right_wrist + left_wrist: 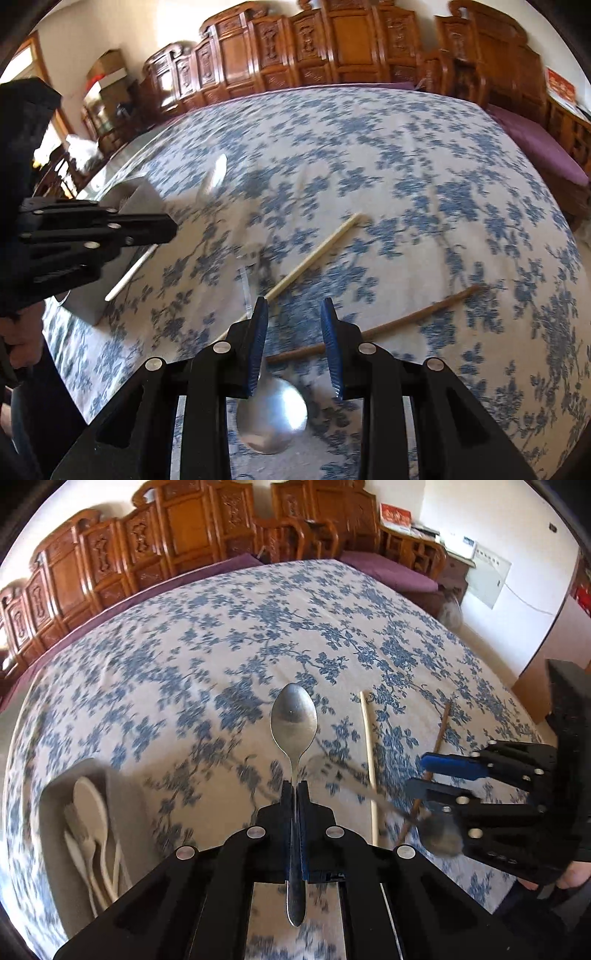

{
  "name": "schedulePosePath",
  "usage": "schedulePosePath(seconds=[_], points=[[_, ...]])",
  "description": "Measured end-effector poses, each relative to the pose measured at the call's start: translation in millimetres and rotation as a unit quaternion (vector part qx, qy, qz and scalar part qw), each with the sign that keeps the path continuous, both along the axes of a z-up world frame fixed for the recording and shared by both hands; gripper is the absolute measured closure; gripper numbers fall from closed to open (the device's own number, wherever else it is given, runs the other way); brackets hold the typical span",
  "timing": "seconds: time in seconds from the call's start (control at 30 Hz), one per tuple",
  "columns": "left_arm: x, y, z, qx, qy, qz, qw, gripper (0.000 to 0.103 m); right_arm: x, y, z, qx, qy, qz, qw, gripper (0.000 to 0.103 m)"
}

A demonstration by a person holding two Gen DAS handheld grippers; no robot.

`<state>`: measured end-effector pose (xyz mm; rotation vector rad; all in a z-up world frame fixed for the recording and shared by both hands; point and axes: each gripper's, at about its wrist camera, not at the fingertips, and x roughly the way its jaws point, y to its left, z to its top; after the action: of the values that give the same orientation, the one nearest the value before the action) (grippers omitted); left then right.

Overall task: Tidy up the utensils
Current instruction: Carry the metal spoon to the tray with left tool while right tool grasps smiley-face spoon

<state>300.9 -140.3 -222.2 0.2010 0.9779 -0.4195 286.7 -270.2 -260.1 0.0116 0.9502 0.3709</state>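
Note:
My left gripper [294,784] is shut on the handle of a metal spoon [293,716], held above the cloth with its bowl pointing forward. In the right wrist view the left gripper [171,229] hangs over the tray's edge. My right gripper [293,306] stands open with blue pads [258,343], low over a second metal spoon [273,417] that lies on the cloth. From the left wrist view the right gripper [417,773] sits to the right, above that second spoon [441,836]. A grey tray [125,812] at the left holds cream plastic utensils [88,830].
A pale chopstick [314,254] and a brown chopstick [406,321] lie crossed near the second spoon on the blue-flowered tablecloth [369,166]. The grey tray [85,306] sits at the table's left edge. Carved wooden benches [184,535] line the far side. A person's hand [576,875] grips the right tool.

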Motion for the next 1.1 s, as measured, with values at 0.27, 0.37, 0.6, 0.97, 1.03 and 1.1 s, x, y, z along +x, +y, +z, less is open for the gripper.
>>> schedulePosePath(seconds=[0.27, 0.37, 0.6, 0.97, 1.03, 1.1], points=[[-31.8, 22.0, 15.3, -0.009, -0.017, 0.015, 0.9997, 0.101, -5.1, 25.9, -11.6, -0.052, 0.013, 0.036, 0.998, 0.071], [-40.8, 28.4, 18.9, -0.011, -0.021, 0.019, 0.9995, 0.101, -3.8, 22.8, -13.0, -0.055, 0.017, 0.03, 0.998, 0.074], [-51.0, 39.8, 24.0, -0.01, -0.031, 0.031, 0.999, 0.101, -0.1, 24.1, -13.6, -0.061, 0.016, 0.023, 0.998, 0.075], [-52.8, 51.7, 27.0, -0.002, -0.04, 0.049, 0.998, 0.101, 3.4, 23.2, -14.3, -0.07, 0.016, 0.019, 0.997, 0.095], [-52.4, 55.2, 27.9, -0.002, -0.042, 0.053, 0.9977, 0.101, 1.5, 24.3, -14.0, -0.069, 0.016, 0.024, 0.997, 0.095], [-51.7, 57.9, 29.2, -0.001, -0.043, 0.057, 0.9974, 0.101, 0.1, 25.1, -13.2, -0.067, 0.014, 0.026, 0.997, 0.095]])
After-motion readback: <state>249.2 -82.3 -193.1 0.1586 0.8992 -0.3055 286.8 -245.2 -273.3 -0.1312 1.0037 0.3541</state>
